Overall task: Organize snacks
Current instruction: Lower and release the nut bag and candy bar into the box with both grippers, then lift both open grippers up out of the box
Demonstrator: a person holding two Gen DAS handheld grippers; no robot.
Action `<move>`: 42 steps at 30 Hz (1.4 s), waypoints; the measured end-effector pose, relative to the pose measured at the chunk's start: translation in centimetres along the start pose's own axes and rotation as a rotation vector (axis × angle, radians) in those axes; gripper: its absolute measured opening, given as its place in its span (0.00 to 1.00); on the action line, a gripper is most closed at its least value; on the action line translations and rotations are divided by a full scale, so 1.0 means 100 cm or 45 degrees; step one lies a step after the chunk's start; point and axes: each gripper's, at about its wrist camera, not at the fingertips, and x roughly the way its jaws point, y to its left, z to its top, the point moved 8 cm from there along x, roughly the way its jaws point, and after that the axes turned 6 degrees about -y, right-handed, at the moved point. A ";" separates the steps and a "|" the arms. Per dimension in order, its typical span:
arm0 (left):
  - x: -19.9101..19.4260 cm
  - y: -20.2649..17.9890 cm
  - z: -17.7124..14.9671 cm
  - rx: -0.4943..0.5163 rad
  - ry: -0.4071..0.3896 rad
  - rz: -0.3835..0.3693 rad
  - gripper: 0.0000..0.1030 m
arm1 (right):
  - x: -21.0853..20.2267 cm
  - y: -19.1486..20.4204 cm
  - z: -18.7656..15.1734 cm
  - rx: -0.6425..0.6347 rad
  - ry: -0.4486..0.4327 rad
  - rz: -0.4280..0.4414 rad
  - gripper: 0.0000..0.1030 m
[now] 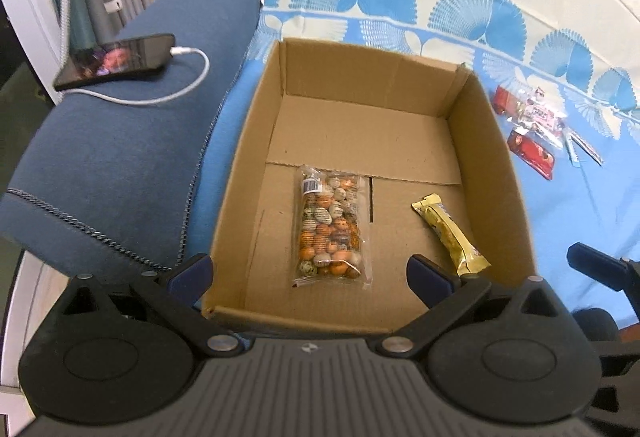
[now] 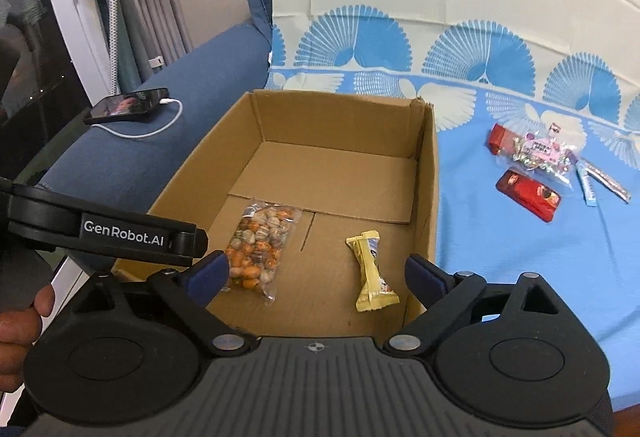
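A phone [image 1: 114, 60] on a white cable [image 1: 176, 85] lies on the blue sofa arm [image 1: 120, 157], left of the cardboard box [image 1: 496, 173]. The open box sits on a blue-and-white patterned cloth [image 1: 580, 221]. Inside it, toward the near wall, a clear bag of orange and pale candies [image 1: 330, 223] lies left of centre, and a gold-wrapped bar [image 1: 450, 233] lies apart from it, closer to the right wall; the rest of the box floor is bare.

The left gripper [image 1: 310, 273] hangs over the box's near edge with its jaws spread wide, nothing between them. The right gripper [image 2: 316, 273] is likewise spread and empty above the same edge.

Right of the box, on the cloth, lie the remaining snacks: two red packets [image 2: 528, 197], a clear candy bag [image 2: 540, 155] overlapping the farther red packet, and thin sticks [image 2: 600, 179] whose print is too small to read.
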 end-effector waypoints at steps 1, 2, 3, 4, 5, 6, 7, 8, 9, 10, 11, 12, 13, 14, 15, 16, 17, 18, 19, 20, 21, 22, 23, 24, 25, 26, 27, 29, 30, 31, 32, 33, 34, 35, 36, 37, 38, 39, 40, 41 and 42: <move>-0.006 0.000 -0.001 0.001 -0.020 0.008 1.00 | -0.005 0.002 0.000 -0.006 -0.014 -0.001 0.94; -0.012 0.001 -0.002 -0.001 -0.039 0.015 1.00 | -0.010 0.003 0.000 -0.012 -0.028 -0.004 0.95; -0.018 0.001 -0.003 -0.002 -0.054 0.018 1.00 | -0.016 0.003 0.001 -0.020 -0.047 -0.009 0.96; -0.023 0.001 -0.005 -0.005 -0.068 0.017 1.00 | -0.022 0.004 0.001 -0.027 -0.067 -0.016 0.96; -0.028 0.000 -0.006 -0.008 -0.076 0.015 1.00 | -0.027 0.005 0.001 -0.034 -0.081 -0.024 0.97; -0.032 0.001 -0.007 -0.009 -0.082 0.012 1.00 | -0.031 0.005 0.001 -0.038 -0.096 -0.032 0.98; -0.036 0.000 -0.009 -0.008 -0.085 0.009 1.00 | -0.036 0.006 0.000 -0.041 -0.106 -0.036 0.98; -0.039 0.000 -0.010 -0.008 -0.090 0.005 1.00 | -0.039 0.006 -0.001 -0.042 -0.112 -0.037 0.98; -0.042 0.000 -0.011 -0.010 -0.096 0.002 1.00 | -0.043 0.007 -0.002 -0.044 -0.113 -0.036 0.98; -0.046 0.000 -0.012 -0.011 -0.105 0.001 1.00 | -0.045 0.007 -0.003 -0.044 -0.116 -0.036 0.98; -0.048 -0.001 -0.013 -0.010 -0.111 0.001 1.00 | -0.049 0.007 -0.004 -0.045 -0.123 -0.038 0.98; -0.051 -0.001 -0.014 -0.009 -0.117 0.000 1.00 | -0.053 0.007 -0.004 -0.045 -0.132 -0.040 0.98; -0.053 -0.002 -0.016 -0.008 -0.121 -0.001 1.00 | -0.056 0.007 -0.004 -0.044 -0.140 -0.042 0.98; -0.056 -0.002 -0.016 -0.008 -0.125 -0.004 1.00 | -0.059 0.007 -0.004 -0.041 -0.149 -0.045 0.98; -0.058 -0.002 -0.017 -0.009 -0.128 -0.006 1.00 | -0.062 0.007 -0.004 -0.038 -0.154 -0.047 0.98; -0.060 -0.003 -0.017 -0.005 -0.133 -0.008 1.00 | -0.065 0.007 -0.005 -0.034 -0.159 -0.048 0.98; -0.062 -0.004 -0.017 -0.001 -0.138 -0.008 1.00 | -0.067 0.006 -0.005 -0.030 -0.163 -0.049 0.98; -0.064 -0.004 -0.017 0.004 -0.144 -0.008 1.00 | -0.069 0.006 -0.005 -0.027 -0.166 -0.050 0.98; -0.065 -0.004 -0.017 0.007 -0.149 -0.005 1.00 | -0.070 0.006 -0.005 -0.024 -0.167 -0.050 0.98; -0.067 -0.005 -0.017 0.008 -0.153 0.000 1.00 | -0.071 0.006 -0.005 -0.023 -0.169 -0.051 0.98; -0.068 -0.005 -0.018 0.010 -0.157 0.003 1.00 | -0.072 0.006 -0.005 -0.024 -0.172 -0.051 0.98; -0.069 -0.005 -0.018 0.011 -0.158 0.006 1.00 | -0.073 0.007 -0.006 -0.025 -0.175 -0.050 0.98; -0.070 -0.004 -0.018 0.011 -0.160 0.009 1.00 | -0.074 0.008 -0.006 -0.026 -0.177 -0.048 0.98; -0.071 -0.004 -0.019 0.012 -0.162 0.012 1.00 | -0.075 0.009 -0.007 -0.027 -0.180 -0.047 0.98; -0.072 -0.004 -0.019 0.014 -0.164 0.015 1.00 | -0.075 0.009 -0.007 -0.029 -0.181 -0.046 0.98; -0.072 -0.004 -0.019 0.014 -0.166 0.017 1.00 | -0.076 0.010 -0.007 -0.030 -0.182 -0.046 0.98; -0.073 -0.004 -0.019 0.014 -0.168 0.018 1.00 | -0.076 0.010 -0.007 -0.030 -0.183 -0.045 0.98; -0.073 -0.004 -0.019 0.015 -0.170 0.018 1.00 | -0.077 0.011 -0.007 -0.032 -0.186 -0.045 0.98; -0.073 -0.005 -0.019 0.016 -0.171 0.018 1.00 | -0.078 0.011 -0.007 -0.032 -0.187 -0.046 0.98; -0.074 -0.005 -0.019 0.016 -0.171 0.018 1.00 | -0.078 0.011 -0.007 -0.032 -0.188 -0.046 0.98; -0.073 -0.005 -0.019 0.017 -0.171 0.018 1.00 | -0.078 0.011 -0.007 -0.031 -0.188 -0.047 0.98; -0.073 -0.005 -0.019 0.019 -0.172 0.019 1.00 | -0.078 0.011 -0.007 -0.031 -0.188 -0.047 0.98; -0.073 -0.005 -0.019 0.021 -0.172 0.019 1.00 | -0.078 0.011 -0.007 -0.031 -0.188 -0.047 0.98; -0.073 -0.005 -0.019 0.022 -0.171 0.020 1.00 | -0.078 0.011 -0.007 -0.029 -0.187 -0.047 0.98; -0.073 -0.005 -0.019 0.024 -0.169 0.020 1.00 | -0.078 0.011 -0.007 -0.028 -0.186 -0.046 0.98; -0.073 -0.006 -0.019 0.026 -0.168 0.021 1.00 | -0.078 0.011 -0.007 -0.026 -0.184 -0.046 0.98; -0.073 -0.006 -0.019 0.027 -0.166 0.022 1.00 | -0.077 0.010 -0.007 -0.023 -0.182 -0.046 0.98; -0.073 -0.007 -0.019 0.029 -0.165 0.022 1.00 | -0.077 0.010 -0.007 -0.020 -0.180 -0.045 0.98; -0.072 -0.007 -0.019 0.031 -0.163 0.023 1.00 | -0.077 0.009 -0.008 -0.016 -0.179 -0.044 0.98; -0.072 -0.008 -0.019 0.033 -0.160 0.025 1.00 | -0.076 0.009 -0.008 -0.012 -0.177 -0.044 0.98; -0.071 -0.008 -0.019 0.035 -0.158 0.026 1.00 | -0.076 0.008 -0.008 -0.008 -0.175 -0.043 0.98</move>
